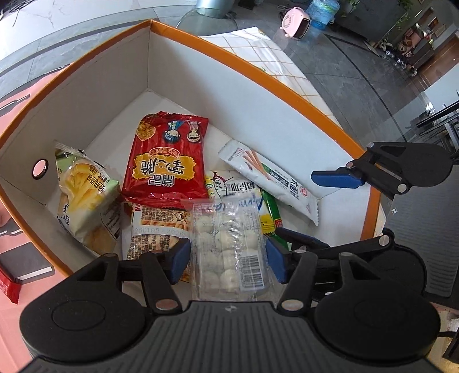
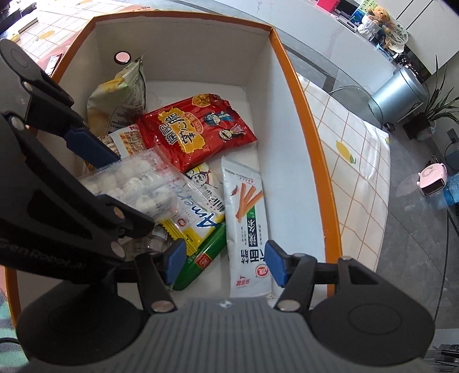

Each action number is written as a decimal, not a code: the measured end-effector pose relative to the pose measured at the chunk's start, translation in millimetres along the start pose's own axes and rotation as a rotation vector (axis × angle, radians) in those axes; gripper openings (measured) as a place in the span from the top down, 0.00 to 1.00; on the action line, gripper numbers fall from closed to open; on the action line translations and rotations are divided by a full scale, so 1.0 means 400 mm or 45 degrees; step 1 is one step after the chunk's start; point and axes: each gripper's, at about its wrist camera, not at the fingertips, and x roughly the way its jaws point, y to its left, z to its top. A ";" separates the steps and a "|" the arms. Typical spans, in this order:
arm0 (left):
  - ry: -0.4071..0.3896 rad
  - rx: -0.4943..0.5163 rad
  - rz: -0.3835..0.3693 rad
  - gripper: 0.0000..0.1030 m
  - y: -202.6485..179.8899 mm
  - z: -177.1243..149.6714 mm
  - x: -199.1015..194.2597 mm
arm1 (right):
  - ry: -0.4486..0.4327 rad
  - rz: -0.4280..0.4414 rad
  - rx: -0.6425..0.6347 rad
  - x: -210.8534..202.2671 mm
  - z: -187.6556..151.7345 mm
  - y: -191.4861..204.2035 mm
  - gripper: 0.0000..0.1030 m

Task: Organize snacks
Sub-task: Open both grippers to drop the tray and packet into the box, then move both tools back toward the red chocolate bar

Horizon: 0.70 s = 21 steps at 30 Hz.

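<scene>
An orange-rimmed white box point(image 1: 258, 74) point(image 2: 289, 69) holds several snack packs: a red bag point(image 1: 166, 160) point(image 2: 195, 134), a yellow-green bag point(image 1: 83, 195) point(image 2: 120, 94), a white stick pack point(image 1: 272, 183) point(image 2: 246, 218). My left gripper point(image 1: 228, 258) is open above the box, its pads either side of a clear pack of white balls point(image 1: 226, 246) point(image 2: 137, 183) without pressing it. My right gripper point(image 2: 222, 262) is open and empty over the white stick pack and a green pack point(image 2: 200, 261). It shows in the left wrist view point(image 1: 335, 178) at the right.
A checked cloth point(image 2: 352, 149) covers the table beside the box. A pink heater point(image 1: 295, 23) and a grey bin point(image 2: 398, 91) stand on the floor. A red packet point(image 1: 8, 287) and dark book point(image 1: 25, 264) lie left of the box.
</scene>
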 end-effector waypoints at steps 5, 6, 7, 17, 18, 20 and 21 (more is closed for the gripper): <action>-0.039 0.001 -0.037 0.27 -0.010 -0.011 -0.045 | 0.003 -0.024 -0.017 -0.031 -0.005 0.012 0.41; -0.050 0.006 -0.033 0.27 -0.014 -0.014 -0.057 | 0.003 -0.029 -0.017 -0.040 -0.006 0.015 0.41; -0.061 0.013 -0.028 0.27 -0.018 -0.017 -0.071 | 0.000 -0.032 -0.015 -0.050 -0.006 0.017 0.41; -0.301 0.058 0.026 0.27 -0.008 -0.117 -0.250 | -0.175 -0.045 0.125 -0.205 -0.028 0.077 0.40; -0.335 0.063 0.042 0.27 -0.005 -0.132 -0.269 | -0.214 -0.043 0.151 -0.224 -0.033 0.091 0.40; -0.400 0.069 0.079 0.27 0.010 -0.168 -0.302 | -0.290 -0.035 0.194 -0.257 -0.044 0.124 0.40; -0.432 0.064 0.093 0.27 0.019 -0.186 -0.317 | -0.328 -0.032 0.218 -0.271 -0.050 0.143 0.40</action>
